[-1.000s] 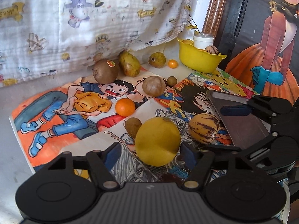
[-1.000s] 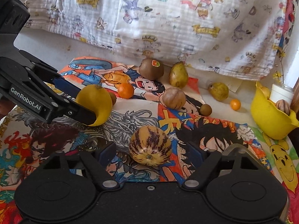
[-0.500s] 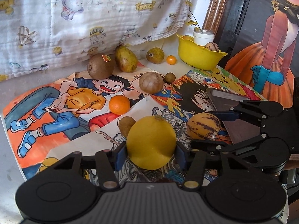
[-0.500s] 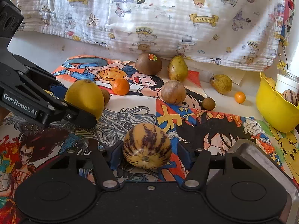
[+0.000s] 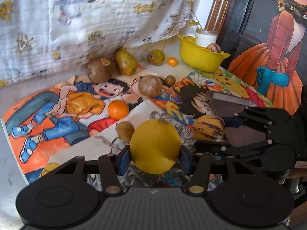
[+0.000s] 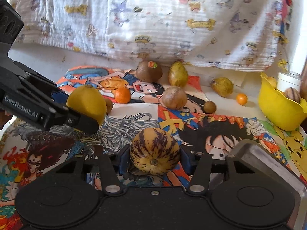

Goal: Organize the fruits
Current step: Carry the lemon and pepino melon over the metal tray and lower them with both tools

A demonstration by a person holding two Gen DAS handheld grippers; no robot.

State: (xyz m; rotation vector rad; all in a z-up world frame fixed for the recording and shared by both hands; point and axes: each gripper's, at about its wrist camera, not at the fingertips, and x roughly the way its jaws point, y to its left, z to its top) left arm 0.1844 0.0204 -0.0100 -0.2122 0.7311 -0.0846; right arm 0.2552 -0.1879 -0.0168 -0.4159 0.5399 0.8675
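Hand-held grippers clasp fruit: left (image 5: 155,156) yellow fruit (image 5: 155,146), right (image 6: 155,161) striped melon (image 6: 155,151).

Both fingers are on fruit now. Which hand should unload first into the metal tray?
Right. The right gripper, closed on the striped melon, sits right beside the metal tray; the left gripper, holding the yellow fruit, is farther away.

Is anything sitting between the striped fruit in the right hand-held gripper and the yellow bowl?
Nothing visible blocks it. The striped fruit sits in the right hand-held gripper, and only flat cartoon mat lies before the yellow bowl. The metal tray lies nearer, to the right.
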